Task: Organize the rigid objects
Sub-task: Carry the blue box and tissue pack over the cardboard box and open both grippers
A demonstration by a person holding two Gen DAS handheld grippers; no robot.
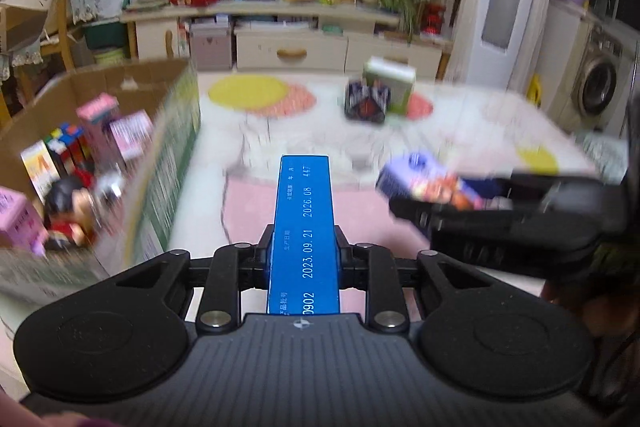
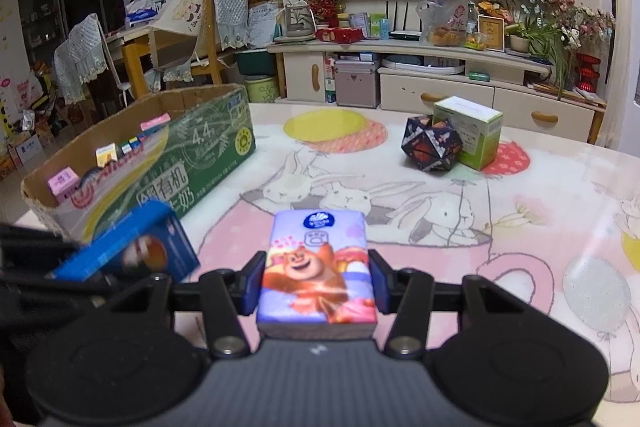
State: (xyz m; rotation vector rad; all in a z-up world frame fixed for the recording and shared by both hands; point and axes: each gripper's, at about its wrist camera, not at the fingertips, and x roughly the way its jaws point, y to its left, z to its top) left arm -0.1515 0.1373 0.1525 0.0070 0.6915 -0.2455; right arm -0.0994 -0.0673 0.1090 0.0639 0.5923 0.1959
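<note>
The left gripper (image 1: 303,259) pinches a long, narrow blue cardboard box printed with white dates (image 1: 303,227), its fingers (image 1: 267,251) pressed against the box's two long sides so the box juts forward above the counter (image 1: 460,131), which wears a pink cloth printed with rabbits. The right gripper (image 2: 317,285) likewise clamps a soft-looking lilac packet with a cartoon bear on its face (image 2: 318,267), fingers (image 2: 253,283) closed on its left and right edges. Both loads are off the surface. To the left stands an open brown cardboard carton with green printed sides (image 2: 208,147), already holding several small pink and white boxes, a multicoloured cube and a dark-haired figurine (image 1: 66,203). Well apart on the far side of the counter, a dark faceted puzzle block (image 2: 432,143) sits just beside a green-and-white carton (image 2: 472,135), apparently yet to be collected. The step in hand looks like carrying both items to the open carton. To do it well, the blue box should clear the near wall before it descends, aim for a free gap away from the figurine, and go in first, since the left side is nearer; the packet should follow, so the two grippers do not crowd each other over the opening. Release only once each item rests on the carton floor.
</note>
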